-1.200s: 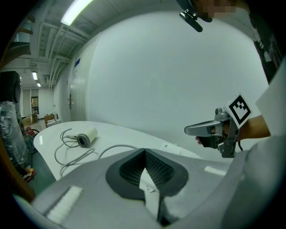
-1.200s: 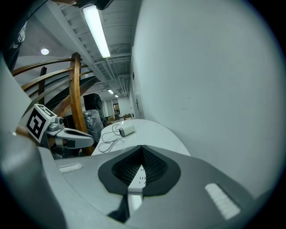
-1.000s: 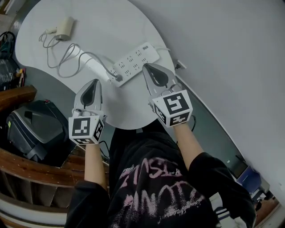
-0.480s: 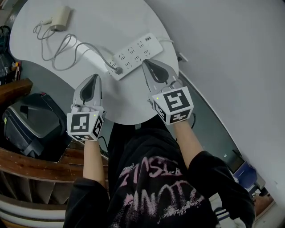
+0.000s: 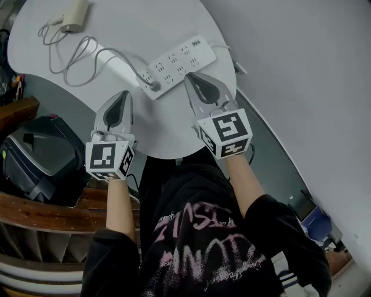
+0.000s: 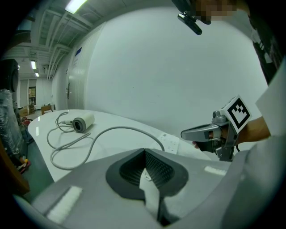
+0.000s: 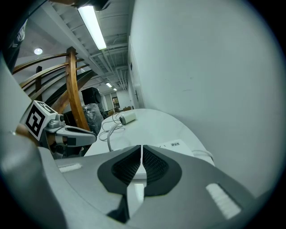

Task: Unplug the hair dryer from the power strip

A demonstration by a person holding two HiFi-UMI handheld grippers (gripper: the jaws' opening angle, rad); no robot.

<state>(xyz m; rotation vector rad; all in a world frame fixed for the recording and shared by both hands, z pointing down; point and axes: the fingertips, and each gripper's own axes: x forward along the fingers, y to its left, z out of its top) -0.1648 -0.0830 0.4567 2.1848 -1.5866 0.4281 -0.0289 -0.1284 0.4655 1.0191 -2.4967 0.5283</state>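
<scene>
1. Counter [image 5: 168, 133]: a white, round-edged top that carries every task item. It lies under and ahead of both tools.
2. Right tool [image 5: 190, 78]: jaws pressed together on nothing. Its tip is at the near long edge of the power strip; whether they touch cannot be told.
3. Left tool [image 5: 123, 96]: jaws likewise pressed together and empty. It hangs over bare counter, short of the strip.
4. Power strip [image 5: 174, 62]: just ahead of the right tool, and ahead and to the right of the left tool. Its long axis runs crosswise to the line in which both tools point.
5. Hair dryer [image 5: 74, 14]: lying on its side well ahead of the left tool, toward that tool's left, far from either tip.
6. Cord [image 6: 120, 128]: runs in loose loops from the dryer back to the strip.
7. Plug [image 5: 153, 86]: seated in a socket at the strip's end nearer the left tool, between the two tips; the other sockets look vacant. Judged from this, the left tool has the shorter reach to the plug, while the right is placed to steady the strip; either tool must spread first.
</scene>
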